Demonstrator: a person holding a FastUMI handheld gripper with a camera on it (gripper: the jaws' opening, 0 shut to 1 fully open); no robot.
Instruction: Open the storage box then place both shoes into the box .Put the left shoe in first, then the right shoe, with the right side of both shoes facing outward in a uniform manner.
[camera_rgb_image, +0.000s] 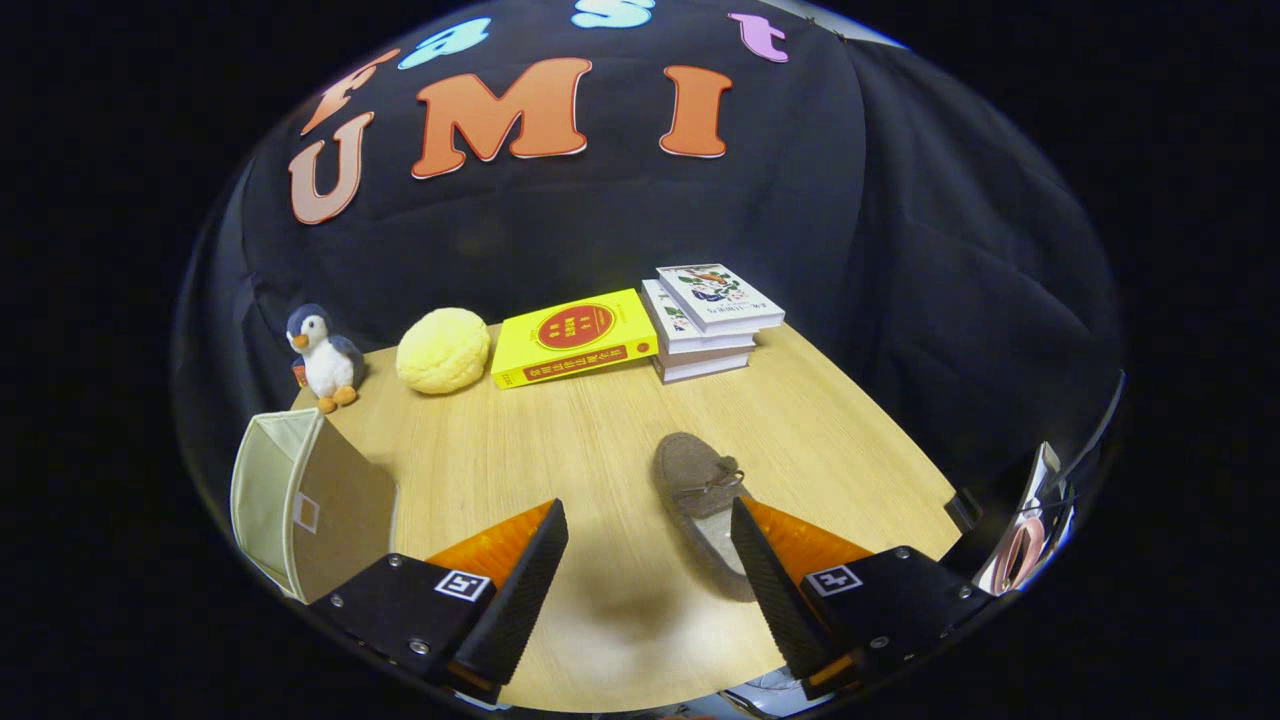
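Observation:
A brown suede moccasin shoe (700, 495) lies on the wooden table (560, 440), toe pointing away, its heel partly hidden behind my right finger. A beige fabric storage box (300, 500) stands beside my left finger, with a light inner wall showing and a small square tag on its side. My gripper (650, 535) hovers above the table with its fingers wide apart and nothing between them. The shoe sits just inside the right finger, not touched by both.
At the table's far edge sit a plush penguin (322, 358), a yellow round cushion (443, 350), a yellow book (573, 337) and a stack of books (710, 320). Off the table's right corner hang cables and pink items (1020, 545).

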